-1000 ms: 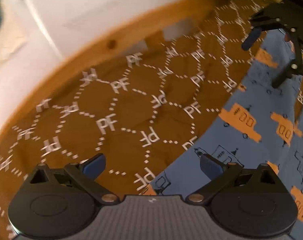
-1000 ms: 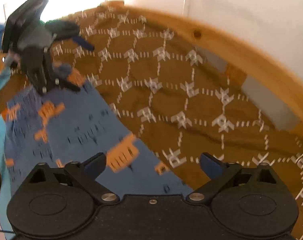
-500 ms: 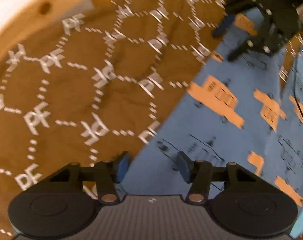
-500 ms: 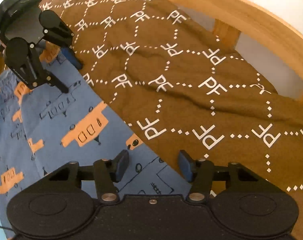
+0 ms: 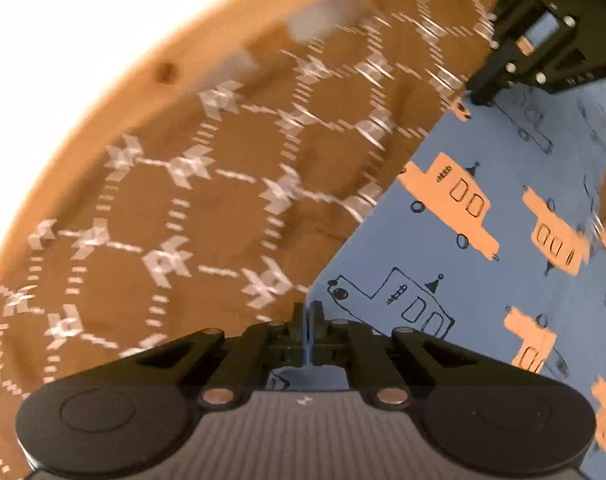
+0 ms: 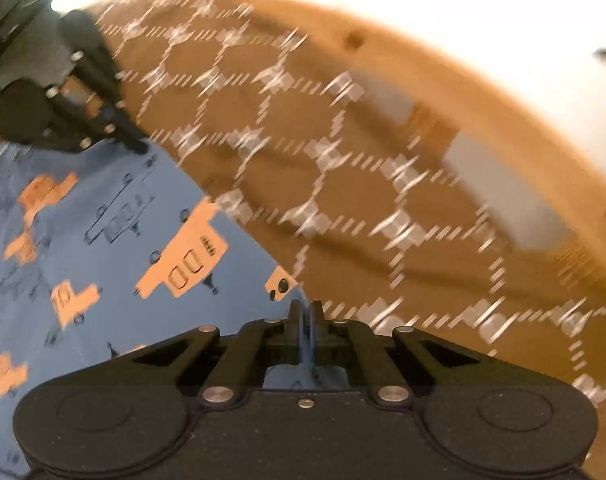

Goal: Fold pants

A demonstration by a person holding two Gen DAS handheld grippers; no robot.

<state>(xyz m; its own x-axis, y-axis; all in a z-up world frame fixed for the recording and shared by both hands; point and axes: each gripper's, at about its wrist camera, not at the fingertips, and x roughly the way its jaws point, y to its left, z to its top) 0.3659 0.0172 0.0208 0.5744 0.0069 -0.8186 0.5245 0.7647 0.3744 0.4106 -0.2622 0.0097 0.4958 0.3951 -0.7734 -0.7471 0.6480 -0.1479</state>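
A brown blanket point(image 5: 207, 216) with a white hexagon pattern covers most of both views and stretches bare from the pants' edge up to the curved wooden frame point(image 5: 115, 80) at its far border, with white wall beyond; that whole stretch of blanket is open. The blue pants point(image 5: 483, 280), printed with orange trucks, lie flat on the blanket, and their straight outer edge runs diagonally between the two grippers. The left gripper point(image 5: 307, 322) sits at the near end of that edge, the right gripper point(image 6: 306, 320) at the other end, and each shows in the other's view with its tip on the fabric border. A second ago both sets of jaws stood wide above the cloth; they have just been closing and now stand pinched together on the edge of the pants, blue fabric showing below the closed fingers. Both views are blurred.
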